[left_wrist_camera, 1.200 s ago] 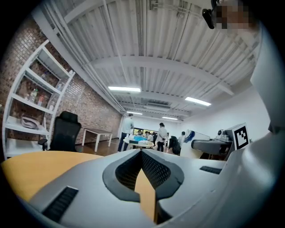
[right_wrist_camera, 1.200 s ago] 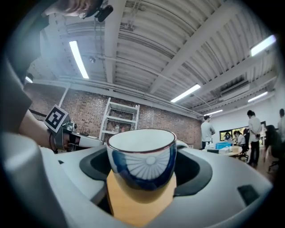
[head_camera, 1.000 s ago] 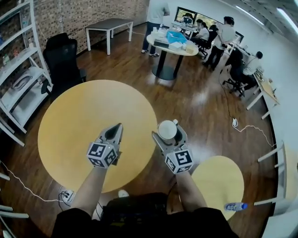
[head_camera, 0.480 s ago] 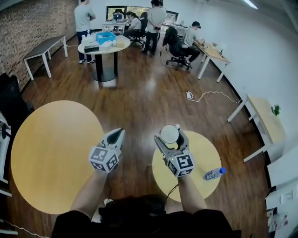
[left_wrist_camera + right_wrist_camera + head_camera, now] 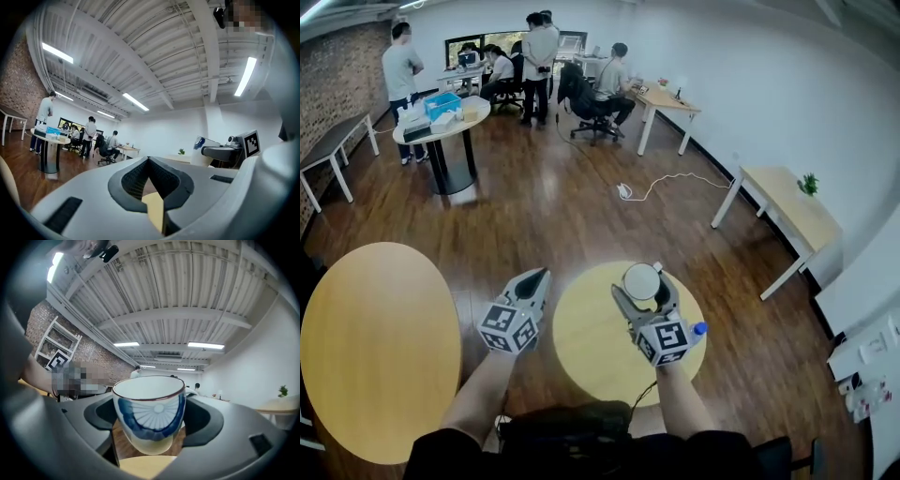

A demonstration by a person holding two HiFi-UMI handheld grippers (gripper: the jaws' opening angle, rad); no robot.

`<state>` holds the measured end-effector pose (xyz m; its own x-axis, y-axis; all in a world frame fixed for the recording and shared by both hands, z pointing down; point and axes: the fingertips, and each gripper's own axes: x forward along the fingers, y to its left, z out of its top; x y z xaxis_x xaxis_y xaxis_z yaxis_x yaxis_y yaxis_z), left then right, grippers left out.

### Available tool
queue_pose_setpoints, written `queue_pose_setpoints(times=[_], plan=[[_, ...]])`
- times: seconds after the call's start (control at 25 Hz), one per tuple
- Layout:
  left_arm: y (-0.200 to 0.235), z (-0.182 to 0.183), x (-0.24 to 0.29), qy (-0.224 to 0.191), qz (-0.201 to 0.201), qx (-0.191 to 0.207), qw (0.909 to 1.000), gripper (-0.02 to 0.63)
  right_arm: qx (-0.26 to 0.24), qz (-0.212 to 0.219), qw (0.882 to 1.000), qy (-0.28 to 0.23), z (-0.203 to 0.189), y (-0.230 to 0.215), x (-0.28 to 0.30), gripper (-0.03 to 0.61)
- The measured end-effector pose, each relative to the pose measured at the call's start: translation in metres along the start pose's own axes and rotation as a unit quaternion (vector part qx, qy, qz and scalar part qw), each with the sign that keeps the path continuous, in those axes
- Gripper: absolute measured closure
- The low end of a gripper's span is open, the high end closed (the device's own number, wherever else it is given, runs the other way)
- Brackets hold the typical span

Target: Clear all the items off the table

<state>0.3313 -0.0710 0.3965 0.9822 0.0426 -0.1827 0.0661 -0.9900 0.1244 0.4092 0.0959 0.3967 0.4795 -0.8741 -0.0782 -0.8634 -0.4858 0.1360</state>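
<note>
In the head view my right gripper (image 5: 643, 281) is shut on a white cup (image 5: 640, 280) with a blue pattern, held upright over a small round yellow table (image 5: 586, 352). The right gripper view shows the cup (image 5: 149, 416) pinched between the two jaws, with the tabletop just below. My left gripper (image 5: 538, 277) hangs over that table's left edge, shut and empty. In the left gripper view its jaws (image 5: 149, 164) meet with nothing between them. A plastic bottle (image 5: 699, 329) with a blue cap lies on the small table beside my right gripper.
A large round yellow table (image 5: 375, 347) stands at the left. Farther off are a round table (image 5: 441, 117) with boxes, several people, desks (image 5: 787, 211) along the right wall and a white cable (image 5: 661, 187) on the wooden floor.
The view has swung to the right: the large table has slid left and the small table now lies under both grippers. The cup stays in the right gripper.
</note>
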Motion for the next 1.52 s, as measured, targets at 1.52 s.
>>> queue_pose_setpoints(times=[1.52], plan=[[0.012,-0.109,0.141,0.118,-0.151,-0.045,0.9803,0.612,0.079,-0.177,0.977,0.085,-0.109,-0.079,0.006,0.172]])
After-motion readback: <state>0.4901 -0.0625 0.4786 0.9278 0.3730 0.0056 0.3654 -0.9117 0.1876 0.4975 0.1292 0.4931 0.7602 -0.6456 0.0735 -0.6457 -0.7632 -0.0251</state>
